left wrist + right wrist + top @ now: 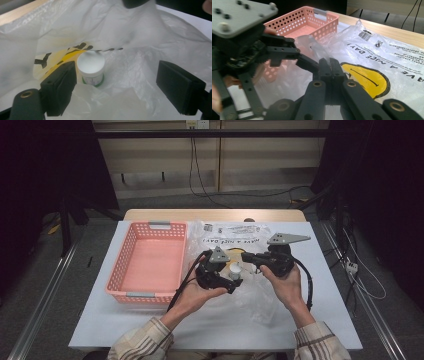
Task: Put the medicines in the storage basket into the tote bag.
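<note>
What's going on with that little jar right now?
Left tongs open around white-lidded jar, not gripping. Right tongs shut on plastic bag, holding it open.

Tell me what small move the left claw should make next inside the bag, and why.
Probably ease the left claw forward and a little left, then close on the small white-lidded jar. Its jaws stand wide open and the jar sits upright close beside one jaw, off centre. The right claw is shut on the plastic bag, apparently holding its mouth open.
</note>
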